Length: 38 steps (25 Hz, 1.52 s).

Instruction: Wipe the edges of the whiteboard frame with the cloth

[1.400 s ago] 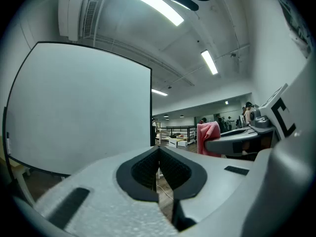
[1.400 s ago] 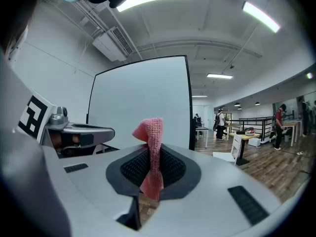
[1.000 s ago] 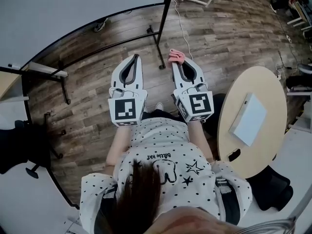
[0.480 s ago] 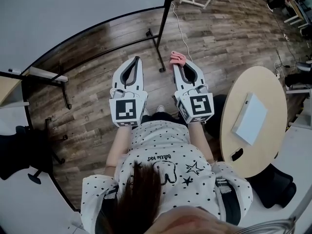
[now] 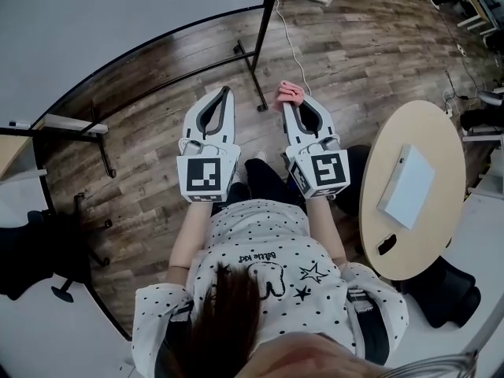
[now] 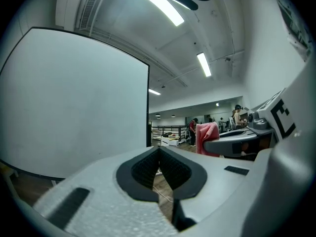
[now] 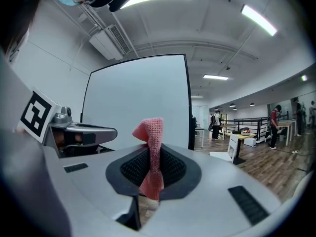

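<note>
Pinching a pink cloth (image 7: 152, 131) in the right gripper (image 7: 151, 157), jaws closed tight on its middle, one end standing up above the pads and the other hanging below. Carrying the left gripper (image 6: 159, 153) alongside, jaws pressed together with nothing between them. Pointing both forward, side by side and low over the wooden floor (image 5: 354, 61). Facing the whiteboard (image 7: 138, 102) from a little way off, cloth apart from the board and from its black frame (image 7: 188, 102). Off to the right, near the right gripper, a round table (image 5: 441, 136) with a white pad (image 5: 406, 187) lying flat on it.
</note>
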Each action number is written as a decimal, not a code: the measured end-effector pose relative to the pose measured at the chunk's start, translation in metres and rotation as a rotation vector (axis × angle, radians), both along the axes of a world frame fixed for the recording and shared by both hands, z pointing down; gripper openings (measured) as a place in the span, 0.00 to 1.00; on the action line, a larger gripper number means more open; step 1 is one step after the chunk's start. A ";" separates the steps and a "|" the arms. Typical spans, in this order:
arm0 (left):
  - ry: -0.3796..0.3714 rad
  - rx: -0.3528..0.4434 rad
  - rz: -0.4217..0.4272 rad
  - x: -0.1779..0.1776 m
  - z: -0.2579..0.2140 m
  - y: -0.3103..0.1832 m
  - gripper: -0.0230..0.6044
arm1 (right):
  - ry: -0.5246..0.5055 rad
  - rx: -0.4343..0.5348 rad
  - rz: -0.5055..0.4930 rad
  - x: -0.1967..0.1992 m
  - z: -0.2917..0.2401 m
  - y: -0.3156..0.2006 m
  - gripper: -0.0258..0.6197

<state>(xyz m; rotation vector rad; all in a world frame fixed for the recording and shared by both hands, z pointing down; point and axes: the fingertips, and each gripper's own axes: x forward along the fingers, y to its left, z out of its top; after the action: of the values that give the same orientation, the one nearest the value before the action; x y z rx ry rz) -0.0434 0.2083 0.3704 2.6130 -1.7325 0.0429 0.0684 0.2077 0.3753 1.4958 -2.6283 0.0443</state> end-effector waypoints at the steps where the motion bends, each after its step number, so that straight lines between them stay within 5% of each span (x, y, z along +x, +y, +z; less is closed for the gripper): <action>1: 0.002 -0.005 0.001 0.002 0.002 -0.004 0.06 | 0.002 -0.005 -0.001 0.001 0.002 -0.003 0.09; 24: 0.011 0.010 -0.062 0.051 0.003 -0.126 0.06 | -0.016 -0.006 -0.102 0.038 0.004 -0.133 0.09; 38: -0.002 -0.017 -0.007 0.036 0.011 -0.190 0.06 | -0.010 -0.042 -0.047 0.021 0.014 -0.194 0.09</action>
<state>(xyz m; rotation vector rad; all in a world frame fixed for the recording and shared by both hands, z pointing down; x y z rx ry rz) -0.0071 0.0180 0.3815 2.5957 -1.7337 0.0601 0.0898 0.0140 0.3898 1.4234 -2.6521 0.1030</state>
